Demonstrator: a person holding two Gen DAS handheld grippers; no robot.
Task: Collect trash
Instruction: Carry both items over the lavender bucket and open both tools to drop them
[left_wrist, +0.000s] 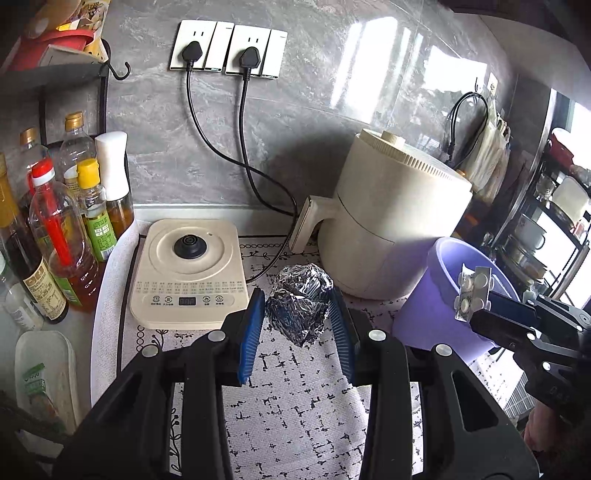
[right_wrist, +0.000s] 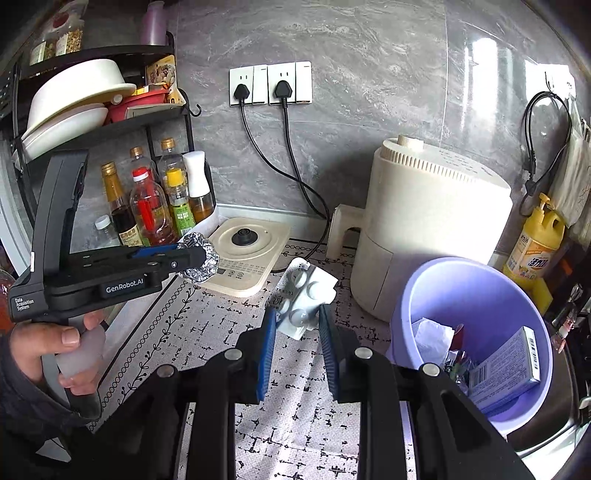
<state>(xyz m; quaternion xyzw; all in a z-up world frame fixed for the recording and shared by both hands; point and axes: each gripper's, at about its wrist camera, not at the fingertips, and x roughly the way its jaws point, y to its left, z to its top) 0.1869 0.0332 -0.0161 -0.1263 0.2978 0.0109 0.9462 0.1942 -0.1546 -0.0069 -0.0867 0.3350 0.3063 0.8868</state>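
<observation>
left tool (left_wrist: 299, 310): angled downward above the patterned mat (left_wrist: 295, 406) on the worktop, blue ribbed pads closed partway on a crumpled, shiny foil ball (left_wrist: 301, 304), lifted clear of the mat; bare hand (right_wrist: 66, 350) wrapped round its pale grip.
right tool (right_wrist: 297, 319): tilted down likewise, narrow gap, pads clamped on a flat silver blister pack (right_wrist: 301, 299) with round white domes, beside the rim of a smooth lilac plastic bin (right_wrist: 443, 273).
bin contents: cardboard box (right_wrist: 506, 373), crumpled paper.
behind: cream air fryer (right_wrist: 436, 221), matt, cylindrical.
</observation>
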